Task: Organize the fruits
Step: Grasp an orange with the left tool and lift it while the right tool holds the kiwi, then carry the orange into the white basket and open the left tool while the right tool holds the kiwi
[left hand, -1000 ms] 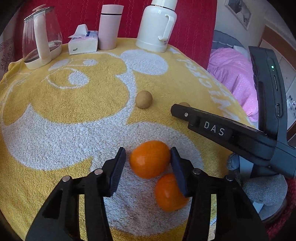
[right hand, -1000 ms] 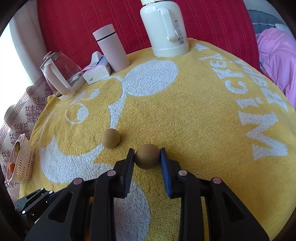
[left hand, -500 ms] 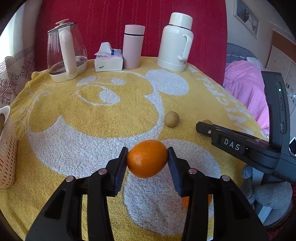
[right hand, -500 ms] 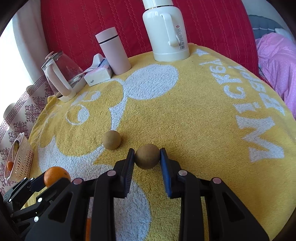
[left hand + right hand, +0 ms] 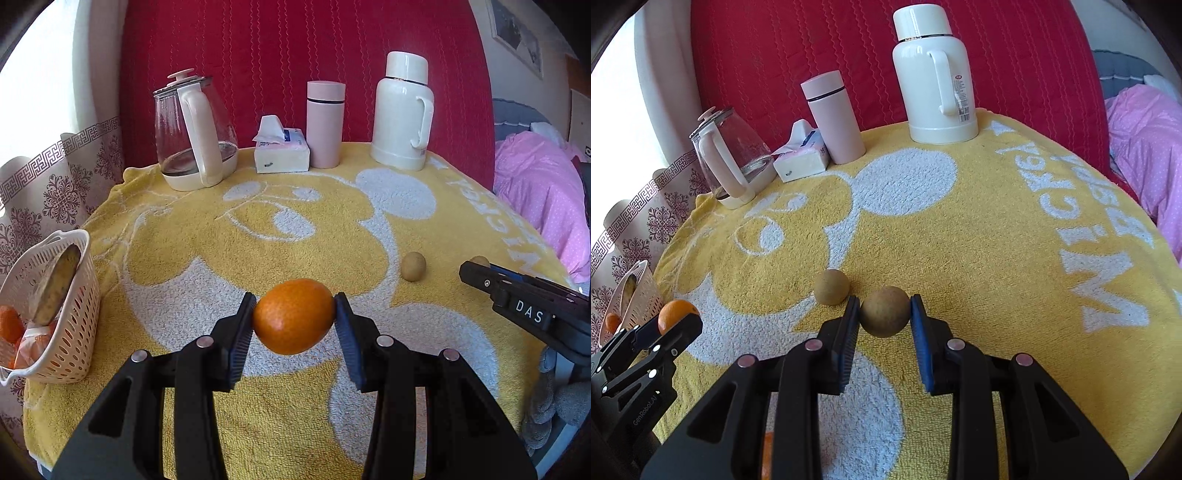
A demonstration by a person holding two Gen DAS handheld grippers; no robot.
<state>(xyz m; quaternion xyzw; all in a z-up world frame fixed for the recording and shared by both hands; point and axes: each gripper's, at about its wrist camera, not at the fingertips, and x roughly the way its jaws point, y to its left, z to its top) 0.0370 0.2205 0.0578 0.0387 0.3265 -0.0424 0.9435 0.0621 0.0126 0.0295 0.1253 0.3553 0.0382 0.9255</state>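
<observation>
The left tool (image 5: 294, 317) is clenched on an orange (image 5: 293, 316), gripping it by its two ends and holding it clear of the yellow towel (image 5: 332, 221) that covers the counter. The right tool (image 5: 884, 314) is closed around a small brown round fruit (image 5: 884, 312), both pads touching its sides; whether that fruit is lifted or resting on the towel cannot be told. A second brown fruit (image 5: 831, 287) sits just beside the right tool's left finger. The white basket (image 5: 70, 317) stands at the left edge of the counter, well apart from both tools, already holding some orange fruit and a long tan item I cannot name.

The orange looks firm, light and slightly springy, with a pebbled skin that should not slip against ribbed pads; holding it across the middle is sound, and hard squeezing would only bruise it. The brown fruit is small, round and dry-skinned, probably brittle-shelled, so a gentle grip across its widest part suits it, since it could roll or pop out if pinched off-centre.

At the back stand a glass kettle (image 5: 192, 133), a tissue pack (image 5: 280, 151), a pink flask (image 5: 325, 123) and a white thermos (image 5: 402, 110). My judgement is that the orange goes to the basket next
</observation>
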